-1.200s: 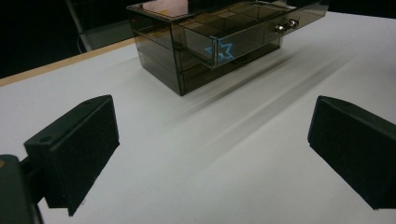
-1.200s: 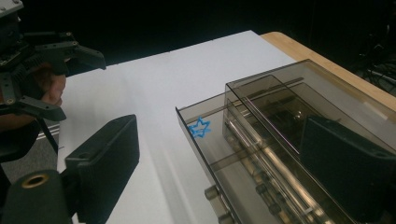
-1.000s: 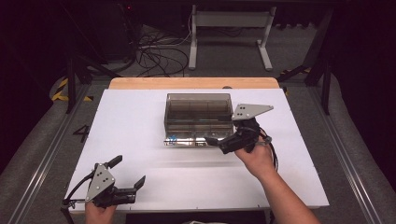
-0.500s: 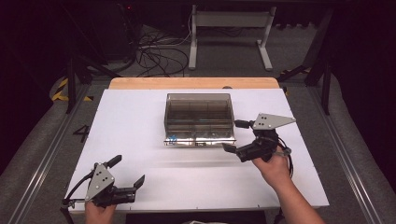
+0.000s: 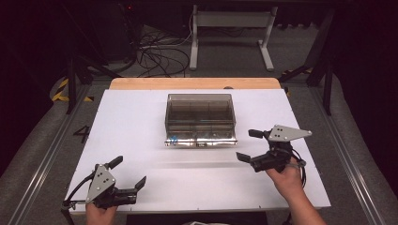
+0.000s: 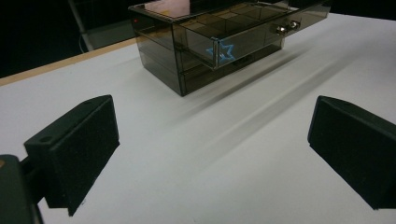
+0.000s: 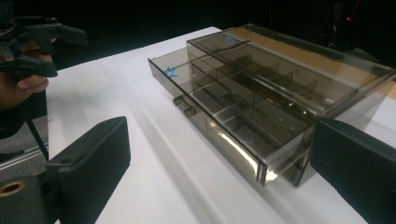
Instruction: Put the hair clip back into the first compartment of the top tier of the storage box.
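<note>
A smoky see-through drawer box [image 5: 199, 105] stands mid-table. Its upper drawer [image 5: 200, 139] is pulled partly out toward me, with empty-looking compartments, two small knobs [image 7: 183, 106] and a blue star [image 6: 223, 50] on its front. My right gripper [image 5: 244, 145] hovers open just right of the drawer's front corner, nothing between its jaws; the drawer [image 7: 219, 116] lies right ahead in the right gripper view. At the table's front left my left gripper [image 5: 131, 170] rests open and empty, well short of the box [image 6: 187, 42]. That left gripper [image 7: 70, 55] is also in the right gripper view, at upper left.
The white table [image 5: 141, 117] has a wooden strip [image 5: 195, 83] along its far edge. Beyond it are cables [image 5: 159, 51] and a desk frame [image 5: 230, 28] on the floor. Metal rails [image 5: 51, 150] run along both sides of the table.
My right gripper has drawn away from the drawer's front, moving right and a little toward me. The left gripper and the box stay where they were.
</note>
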The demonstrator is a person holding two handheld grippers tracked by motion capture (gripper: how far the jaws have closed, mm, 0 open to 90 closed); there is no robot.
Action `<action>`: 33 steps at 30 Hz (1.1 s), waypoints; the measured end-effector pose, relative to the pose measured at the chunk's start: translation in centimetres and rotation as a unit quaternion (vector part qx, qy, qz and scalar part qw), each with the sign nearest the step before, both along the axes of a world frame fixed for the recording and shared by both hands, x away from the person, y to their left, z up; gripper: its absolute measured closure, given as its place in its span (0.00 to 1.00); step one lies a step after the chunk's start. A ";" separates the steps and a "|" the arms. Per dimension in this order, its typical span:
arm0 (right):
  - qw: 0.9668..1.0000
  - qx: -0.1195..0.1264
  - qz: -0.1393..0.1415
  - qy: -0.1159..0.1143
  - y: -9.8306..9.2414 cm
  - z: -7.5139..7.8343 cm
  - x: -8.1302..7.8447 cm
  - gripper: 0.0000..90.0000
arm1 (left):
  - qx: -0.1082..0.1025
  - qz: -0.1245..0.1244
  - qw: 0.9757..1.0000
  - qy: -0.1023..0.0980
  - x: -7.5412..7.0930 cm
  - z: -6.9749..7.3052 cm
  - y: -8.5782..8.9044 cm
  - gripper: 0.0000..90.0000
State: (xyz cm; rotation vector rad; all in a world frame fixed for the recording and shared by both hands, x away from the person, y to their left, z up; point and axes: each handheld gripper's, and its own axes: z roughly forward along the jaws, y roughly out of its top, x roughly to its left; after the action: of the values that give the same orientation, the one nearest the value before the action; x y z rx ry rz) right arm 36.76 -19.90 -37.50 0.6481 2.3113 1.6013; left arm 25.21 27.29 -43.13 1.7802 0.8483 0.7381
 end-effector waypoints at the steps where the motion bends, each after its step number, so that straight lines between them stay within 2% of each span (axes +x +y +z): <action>1: 1.000 0.002 0.000 0.001 -0.2 -0.3 -0.1 0.06 | -0.002 0.001 1.000 0.000 0.0 0.0 0.0 0.03; 5: 1.000 0.006 -0.003 0.004 -0.9 -1.3 -0.6 0.06 | 0.000 0.000 1.000 0.000 0.0 0.0 0.0 0.03; 13: 1.000 -0.006 -0.016 0.004 -1.8 -3.1 -1.4 0.06 | 0.000 0.001 1.000 -0.001 0.0 0.0 0.0 0.03; 22: 1.000 -0.009 -0.028 0.006 -2.5 -4.8 -2.1 0.06 | 0.003 0.001 1.000 -0.001 0.0 0.0 0.0 0.03; 26: 0.999 0.005 -0.033 0.014 -2.7 -5.5 -2.4 0.06 | 0.006 0.001 1.000 -0.002 0.1 0.0 0.0 0.03; 30: 0.999 -0.002 -0.036 0.015 -2.8 -6.0 -2.6 0.06 | 0.005 0.000 1.000 -0.002 0.1 -0.1 0.0 0.03; 33: 0.999 0.002 -0.039 0.011 -3.1 -6.6 -2.7 0.05 | 0.003 -0.001 1.000 0.000 0.1 -0.1 0.0 0.03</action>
State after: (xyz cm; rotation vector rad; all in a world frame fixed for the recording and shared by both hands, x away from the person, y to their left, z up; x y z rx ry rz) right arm 34.02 -22.99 -44.08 0.7510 2.2704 1.5717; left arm 25.35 27.29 -43.25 1.7870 0.8452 0.7397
